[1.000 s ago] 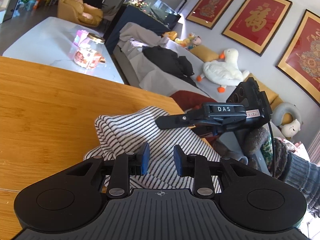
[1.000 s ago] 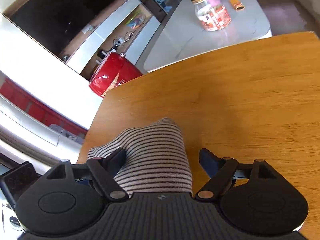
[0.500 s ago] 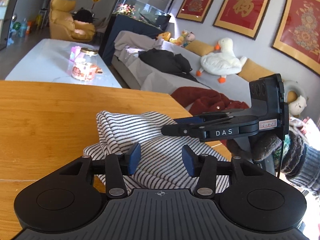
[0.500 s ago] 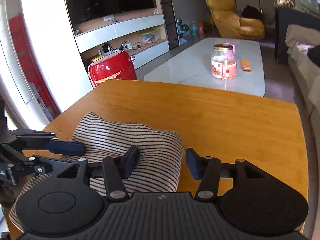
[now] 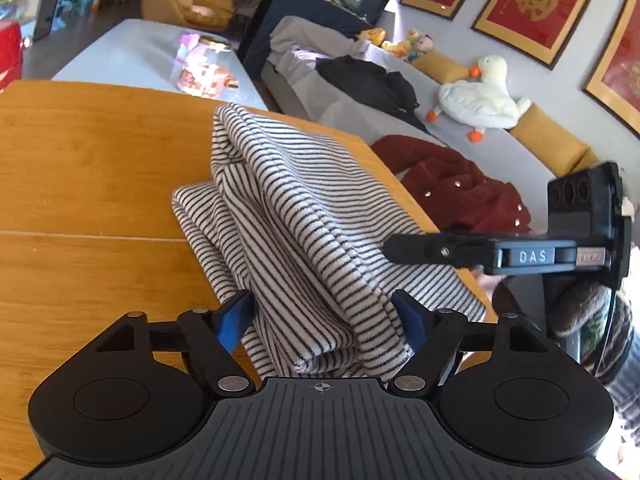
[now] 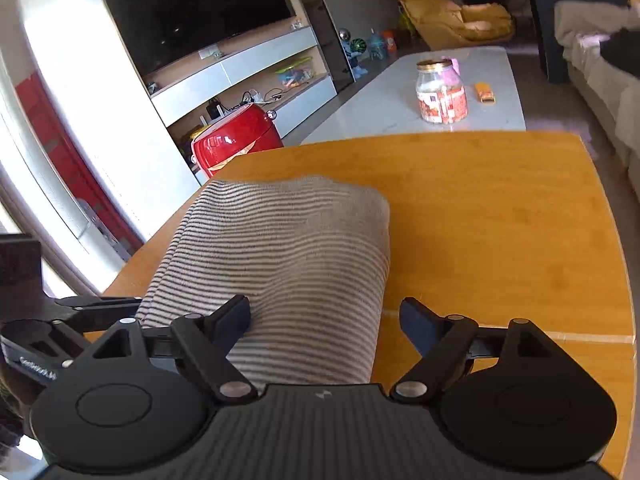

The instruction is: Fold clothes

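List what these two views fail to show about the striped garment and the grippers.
- Garment near edge: both views, hidden under the gripper bodies.
- Garment type and fold count: only bunched layers show.
- Right gripper fingers: left view shows them side-on, so their gap is unreadable.
- Left gripper: right view, cut off by the left edge.

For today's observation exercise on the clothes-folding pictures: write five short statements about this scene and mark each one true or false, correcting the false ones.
1. The black-and-white striped knit garment lies folded on the orange-brown wooden table. True.
2. The left hand-held gripper is clamped shut. False: its jaws have just been opening and stand apart, with the garment between them.
3. A glass jar with a gold lid stands on the white low table. True.
4. The right hand-held gripper lifts the garment off the table. False: its jaws are open and the garment rests on the table.
5. A white plush duck lies on the wooden table. False: it lies on the grey sofa.
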